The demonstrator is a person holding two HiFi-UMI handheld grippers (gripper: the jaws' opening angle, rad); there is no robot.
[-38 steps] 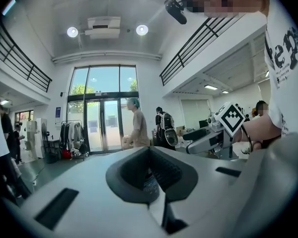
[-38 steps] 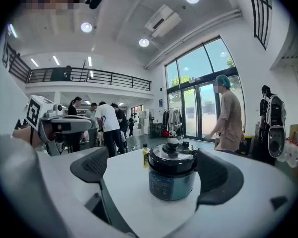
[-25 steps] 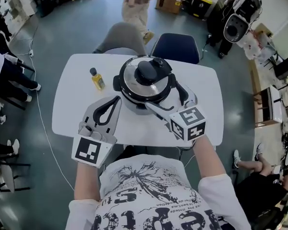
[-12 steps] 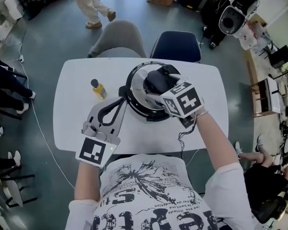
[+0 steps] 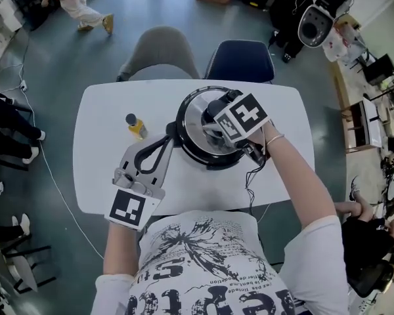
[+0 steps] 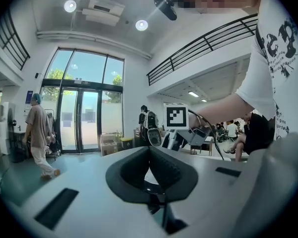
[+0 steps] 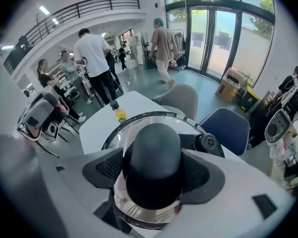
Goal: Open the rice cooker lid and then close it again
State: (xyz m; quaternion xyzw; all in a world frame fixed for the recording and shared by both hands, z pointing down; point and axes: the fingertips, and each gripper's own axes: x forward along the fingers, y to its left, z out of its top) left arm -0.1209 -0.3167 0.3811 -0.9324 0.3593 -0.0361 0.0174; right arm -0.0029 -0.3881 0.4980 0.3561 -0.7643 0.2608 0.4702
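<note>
The rice cooker [image 5: 196,136] stands mid-table, its shiny lid [image 7: 120,138] down and topped by a black knob [image 7: 153,157]. My right gripper [image 5: 215,115] points steeply down over the lid. Its jaws are closing with the knob between them. In the right gripper view [image 7: 153,177] both pads lie against the knob's sides with no gap showing. My left gripper [image 5: 167,137] lies level on the table, its tip beside the cooker's left side. Its jaws are shut on nothing, tips together in the left gripper view [image 6: 149,151].
A small yellow bottle [image 5: 136,126] stands on the white table [image 5: 98,176] left of the cooker. A grey chair [image 5: 159,54] and a blue chair [image 5: 241,61] are at the far edge. A black cable [image 5: 251,176] hangs near my right wrist. People stand around the room.
My right gripper rose from the cooker's near right side to above the lid, tipped downward and narrowed its jaws around the knob. The left gripper slid a little toward the cooker.
</note>
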